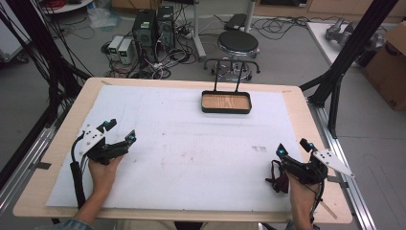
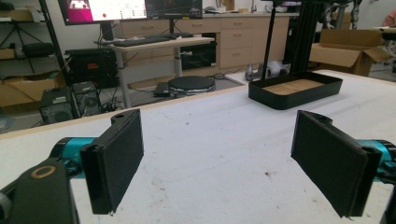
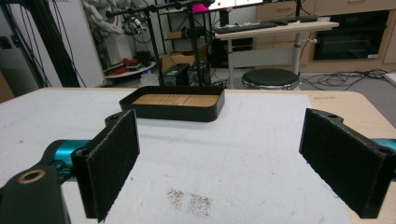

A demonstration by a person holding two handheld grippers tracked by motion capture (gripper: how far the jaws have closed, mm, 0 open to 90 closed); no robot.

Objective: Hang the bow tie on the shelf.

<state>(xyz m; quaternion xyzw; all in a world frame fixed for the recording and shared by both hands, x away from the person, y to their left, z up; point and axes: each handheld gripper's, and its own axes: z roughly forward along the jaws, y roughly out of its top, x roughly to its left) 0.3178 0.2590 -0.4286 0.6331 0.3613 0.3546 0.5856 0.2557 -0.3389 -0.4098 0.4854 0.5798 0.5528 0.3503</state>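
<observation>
My left gripper [image 1: 120, 132] rests low over the white table cover at the near left, held in a hand, its jaws wide apart and empty. In the left gripper view its two black pads [image 2: 116, 156] frame bare cover, with my left gripper [image 2: 217, 161] aimed toward the tray [image 2: 292, 91]. At the near right my right gripper [image 1: 294, 147] is also hand-held, open, nothing between its pads [image 3: 112, 161]. My right gripper [image 3: 219, 163] faces the black tray with a wooden floor [image 3: 175, 106]. That tray [image 1: 226, 109] sits at the far middle of the table, empty.
The white cover [image 1: 191, 148] spans most of the wooden table, with a faint dark smudge [image 1: 259, 149] ahead of the right gripper. A stool [image 1: 238, 44], computer towers [image 1: 153, 26] and cables stand beyond the far edge. Black frame posts [image 1: 352, 48] rise at the right.
</observation>
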